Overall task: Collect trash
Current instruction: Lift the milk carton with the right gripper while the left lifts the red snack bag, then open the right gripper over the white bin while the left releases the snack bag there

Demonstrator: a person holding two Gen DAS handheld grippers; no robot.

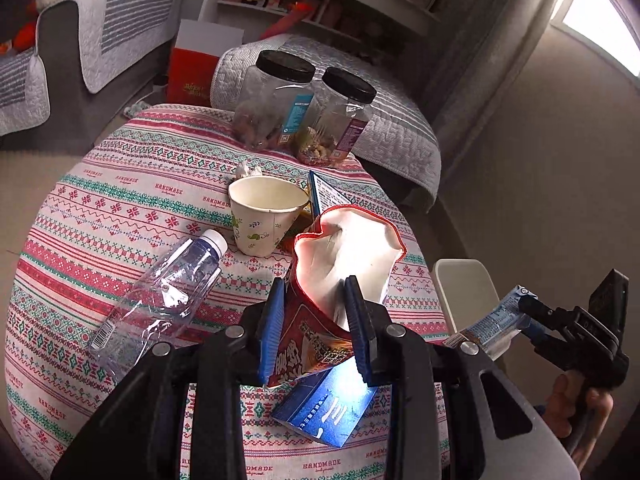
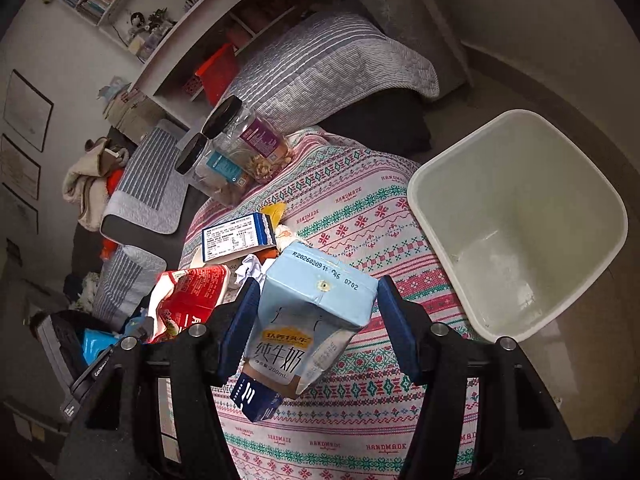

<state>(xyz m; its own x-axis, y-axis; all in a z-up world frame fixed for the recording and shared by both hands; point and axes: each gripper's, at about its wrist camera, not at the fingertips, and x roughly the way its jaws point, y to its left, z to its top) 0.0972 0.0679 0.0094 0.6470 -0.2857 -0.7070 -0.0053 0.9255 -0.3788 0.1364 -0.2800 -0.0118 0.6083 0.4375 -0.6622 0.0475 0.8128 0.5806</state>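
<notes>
My left gripper (image 1: 316, 320) is shut on a red snack bag (image 1: 344, 256) with a white inside, held above the patterned tablecloth (image 1: 120, 216). My right gripper (image 2: 316, 320) is shut on a light blue milk carton (image 2: 316, 304), held above the table near a white trash bin (image 2: 520, 220). The right gripper and carton also show in the left wrist view (image 1: 496, 320). On the table lie a clear plastic bottle (image 1: 160, 296), a paper cup (image 1: 264, 216), a crumpled tissue (image 1: 248, 170), a dark blue box (image 1: 328, 404) and a blue-and-white box (image 2: 236, 238).
Two black-lidded clear jars (image 1: 276, 100) (image 1: 336, 116) with snacks stand at the table's far edge. A grey quilted sofa (image 1: 400, 136) lies behind the table, shelves (image 1: 320, 0) beyond it. A red-and-white bag (image 1: 196, 68) stands on the floor.
</notes>
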